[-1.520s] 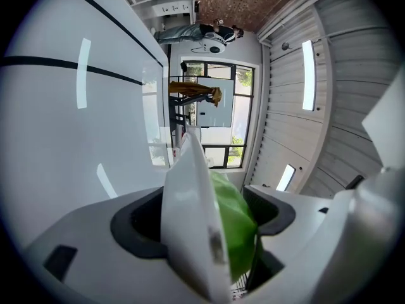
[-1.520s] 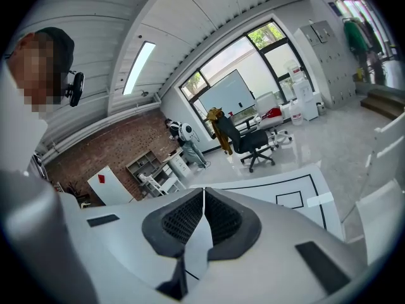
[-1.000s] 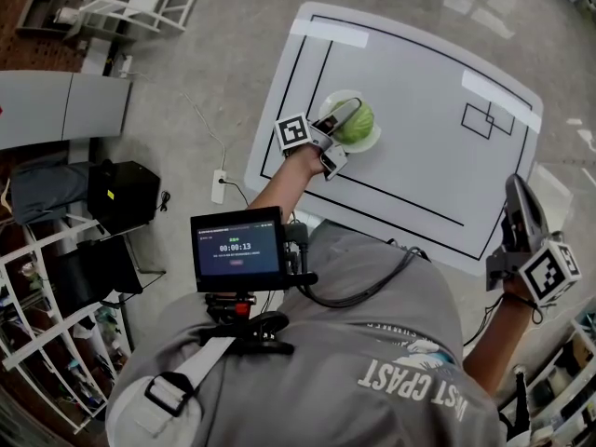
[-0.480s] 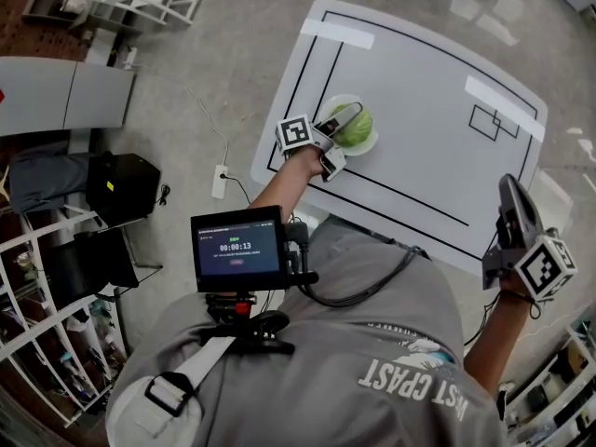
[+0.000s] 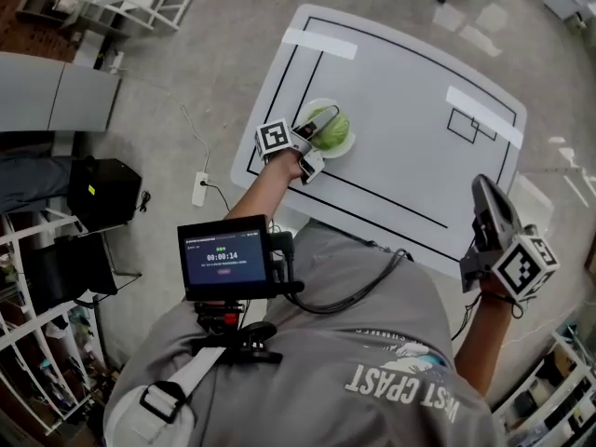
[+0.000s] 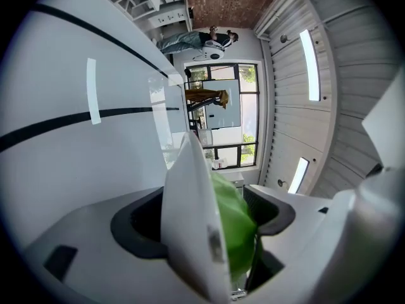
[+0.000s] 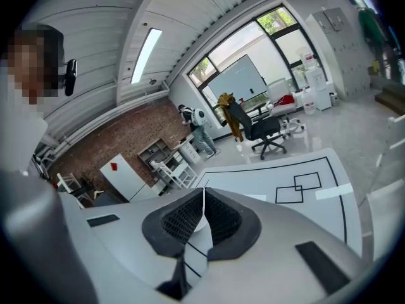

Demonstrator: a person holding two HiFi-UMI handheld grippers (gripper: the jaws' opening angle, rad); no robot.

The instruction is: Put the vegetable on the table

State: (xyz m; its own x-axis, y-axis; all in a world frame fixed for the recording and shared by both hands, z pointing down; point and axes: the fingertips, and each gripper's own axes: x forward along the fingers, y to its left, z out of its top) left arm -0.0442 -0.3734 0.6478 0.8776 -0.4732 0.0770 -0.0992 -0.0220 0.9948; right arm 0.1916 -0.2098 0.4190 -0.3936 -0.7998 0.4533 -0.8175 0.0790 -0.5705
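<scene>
**Two grippers, one clamped at the plate**

Head view: my left gripper (image 5: 315,136) reaches to a white plate (image 5: 337,153) at the left part of the table (image 5: 410,156). The green vegetable (image 5: 333,130) lies on that plate. My right gripper (image 5: 484,198) hangs off the table's near right corner.

Left gripper view: the jaws clamp plate rim and vegetable together, one pad behind the plate, the other against the leaves.

Right gripper view: the jaws are pressed together with nothing between them.
</scene>
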